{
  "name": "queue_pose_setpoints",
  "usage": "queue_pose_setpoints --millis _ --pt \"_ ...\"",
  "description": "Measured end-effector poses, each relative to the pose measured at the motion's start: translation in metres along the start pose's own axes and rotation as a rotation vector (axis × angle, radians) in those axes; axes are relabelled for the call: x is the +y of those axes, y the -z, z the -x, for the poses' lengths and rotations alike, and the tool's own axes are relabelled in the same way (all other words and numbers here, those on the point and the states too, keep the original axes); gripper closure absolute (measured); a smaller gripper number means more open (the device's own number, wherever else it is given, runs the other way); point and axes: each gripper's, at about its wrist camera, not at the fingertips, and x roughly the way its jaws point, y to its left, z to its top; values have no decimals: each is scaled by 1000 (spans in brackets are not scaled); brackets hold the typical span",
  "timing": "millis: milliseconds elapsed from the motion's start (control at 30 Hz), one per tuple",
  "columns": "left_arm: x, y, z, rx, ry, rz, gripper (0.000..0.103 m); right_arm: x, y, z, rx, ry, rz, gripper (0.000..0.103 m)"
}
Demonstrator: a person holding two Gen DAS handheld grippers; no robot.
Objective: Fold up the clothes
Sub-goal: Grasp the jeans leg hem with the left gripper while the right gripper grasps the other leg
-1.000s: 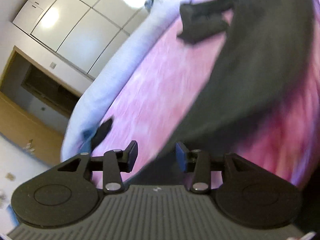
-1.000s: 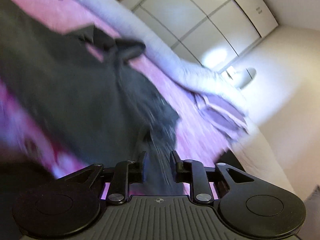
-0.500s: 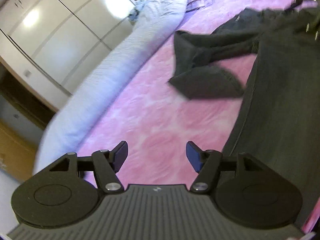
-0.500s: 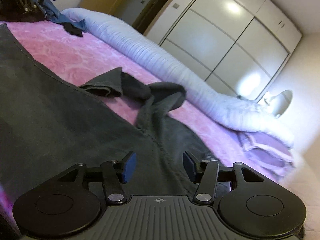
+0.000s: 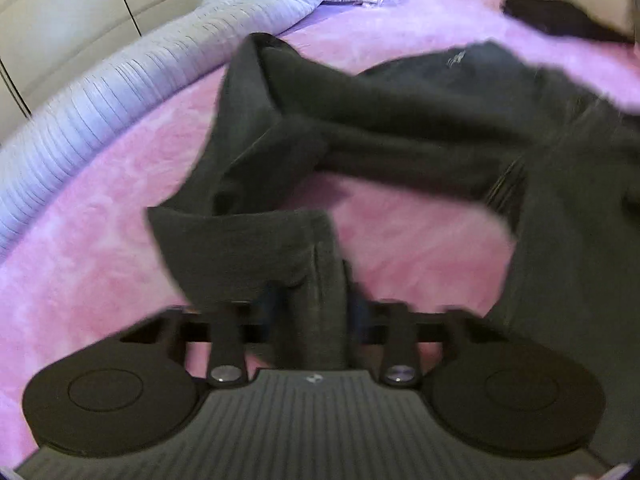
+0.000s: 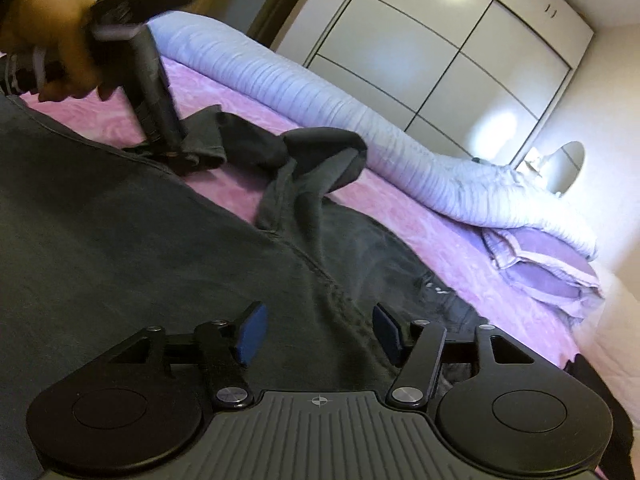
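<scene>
Pinching the end of a sleeve (image 5: 256, 248) low in the middle of the left wrist view — left gripper (image 5: 316, 308) clenched on that dark cloth, fingers (image 5: 354, 304) mostly hidden behind it and blurred. Seen too at upper left of the right wrist view, tip down on the sleeve, held by a hand (image 6: 52, 40). Lying across the pink bed (image 5: 100, 208), the dark grey sweatshirt (image 6: 120, 240) fills the lower left of the right view, its sleeve crumpled and twisted toward the centre. Hovering over the body of the garment, right gripper (image 6: 316, 332) released, blue fingers (image 6: 252, 332) spread wide with nothing between them. Rolled pale quilt (image 6: 320, 96) along the far edge, folded lilac bedding (image 6: 548, 276) at right. Judged as sleeve work: likely drawing the sleeve out straight or carrying it across the body — calling for a firm hold and a flat lay, with the right side free to pin the cloth.
</scene>
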Motion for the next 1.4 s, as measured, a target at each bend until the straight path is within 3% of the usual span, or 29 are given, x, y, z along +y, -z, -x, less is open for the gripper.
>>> queue_pose_setpoints --millis 100,333,533,833,1067,1200,1367,1400 --pt "47 20 32 -36 -110 40 93 -7 1 -1 0 9 -19 41" --pt "210 59 108 -61 -432 194 95 -6 -9 12 -28 6 -18 40" --pt "282 81 130 -52 -555 212 95 5 -25 10 -30 -28 15 39" --pt "322 82 144 -31 -484 201 93 20 -52 -2 -42 -91 68 39" --pt "333 117 78 89 -453 222 93 26 -74 -37 -42 -169 77 39" --pt "336 141 50 122 -438 256 93 38 -89 -73 -9 -229 155 39" --pt "337 154 48 120 -411 278 93 60 -107 -123 65 -313 318 39" --pt "337 153 51 114 -406 280 93 64 -108 -132 95 -333 357 45"
